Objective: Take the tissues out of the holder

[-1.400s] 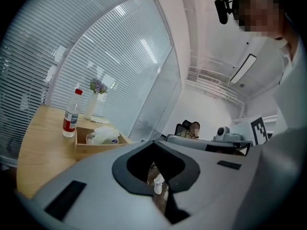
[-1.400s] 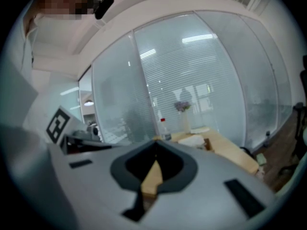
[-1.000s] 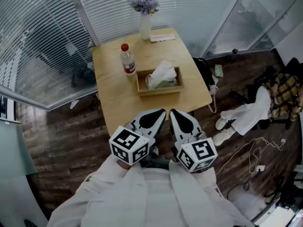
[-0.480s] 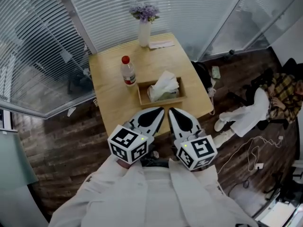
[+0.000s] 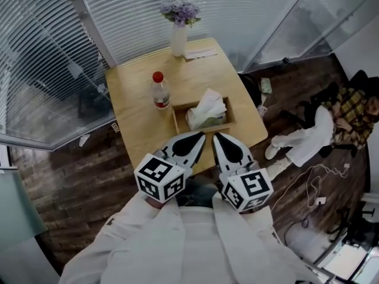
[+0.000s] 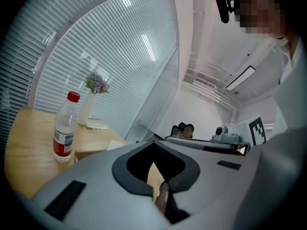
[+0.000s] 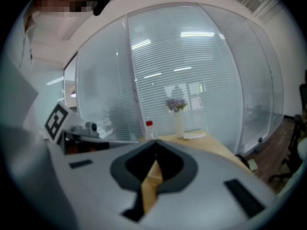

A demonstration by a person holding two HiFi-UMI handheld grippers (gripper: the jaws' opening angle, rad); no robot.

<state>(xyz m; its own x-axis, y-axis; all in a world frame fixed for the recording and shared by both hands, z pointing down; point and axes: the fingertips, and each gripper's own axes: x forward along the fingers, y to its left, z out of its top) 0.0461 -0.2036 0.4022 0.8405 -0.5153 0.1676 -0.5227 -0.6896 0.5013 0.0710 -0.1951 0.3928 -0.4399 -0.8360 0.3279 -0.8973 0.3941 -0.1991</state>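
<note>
A wooden tissue holder [image 5: 230, 120] stands on the light wooden table [image 5: 133, 114], with white tissues [image 5: 208, 105] sticking up out of it. My left gripper [image 5: 199, 136] and right gripper [image 5: 218, 137] hover side by side over the table's near edge, just short of the holder, touching nothing. Both point at it and both are shut and empty. In the left gripper view the left gripper [image 6: 154, 143] has its jaw tips meeting, and the holder's corner [image 6: 91, 152] shows beyond them. The right gripper [image 7: 154, 145] also shows its jaws together in its own view.
A plastic bottle [image 5: 160, 91] with a red cap stands just left of the holder. A white vase [image 5: 179, 37] of purple flowers and a sheet of paper [image 5: 200, 53] sit at the far edge. A seated person [image 5: 346, 108] and a floor cable [image 5: 308, 188] are at the right.
Both grippers have moved forward together toward the holder, so the gap between their tips and the box has narrowed. Their jaws have stayed shut.
</note>
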